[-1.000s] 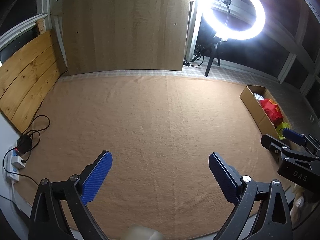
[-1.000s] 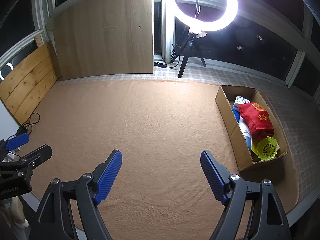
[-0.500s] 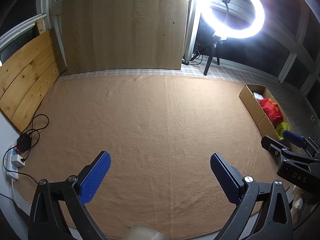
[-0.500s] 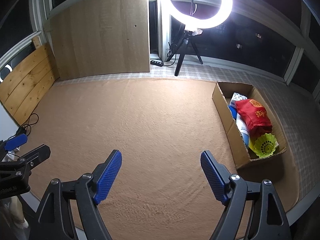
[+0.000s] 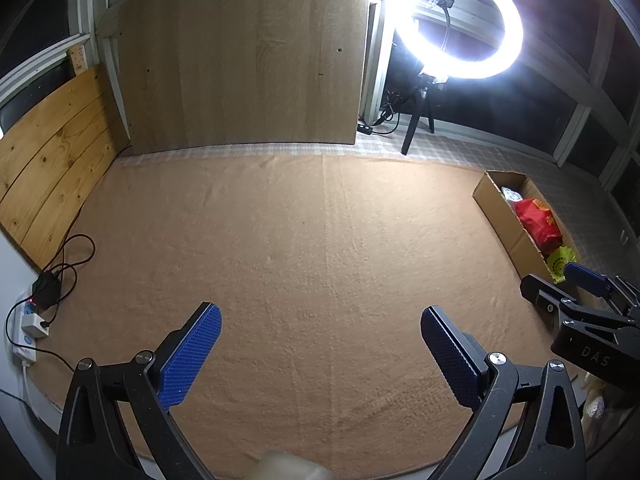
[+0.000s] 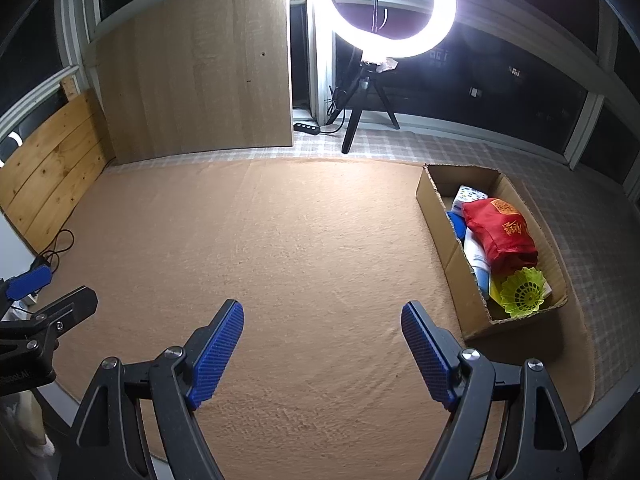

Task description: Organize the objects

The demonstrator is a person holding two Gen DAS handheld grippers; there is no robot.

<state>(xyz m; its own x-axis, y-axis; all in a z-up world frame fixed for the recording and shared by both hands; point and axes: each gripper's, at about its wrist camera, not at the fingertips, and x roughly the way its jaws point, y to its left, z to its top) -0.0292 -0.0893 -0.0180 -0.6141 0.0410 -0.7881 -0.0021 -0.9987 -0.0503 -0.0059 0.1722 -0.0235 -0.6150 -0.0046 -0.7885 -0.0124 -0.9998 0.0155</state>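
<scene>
A cardboard box [image 6: 438, 220] stands on the tan carpet at the right. It holds a red bag [image 6: 500, 232], a yellow-green plastic shuttlecock [image 6: 522, 292], and white and blue packets [image 6: 476, 256]. The box also shows in the left wrist view [image 5: 496, 210]. My right gripper [image 6: 322, 350] is open and empty above the carpet, left of the box. My left gripper [image 5: 320, 354] is open and empty above the carpet. Each gripper shows at the edge of the other's view.
A lit ring light on a tripod [image 6: 394, 8] stands at the back. A wooden board [image 5: 244, 60] leans on the back wall and wooden planks [image 5: 52, 156] line the left. A power strip with cables [image 5: 34, 320] lies at the carpet's left edge.
Both views have shifted slightly; the box sits a little farther left and higher in the frames. Both grippers stay open and empty.
</scene>
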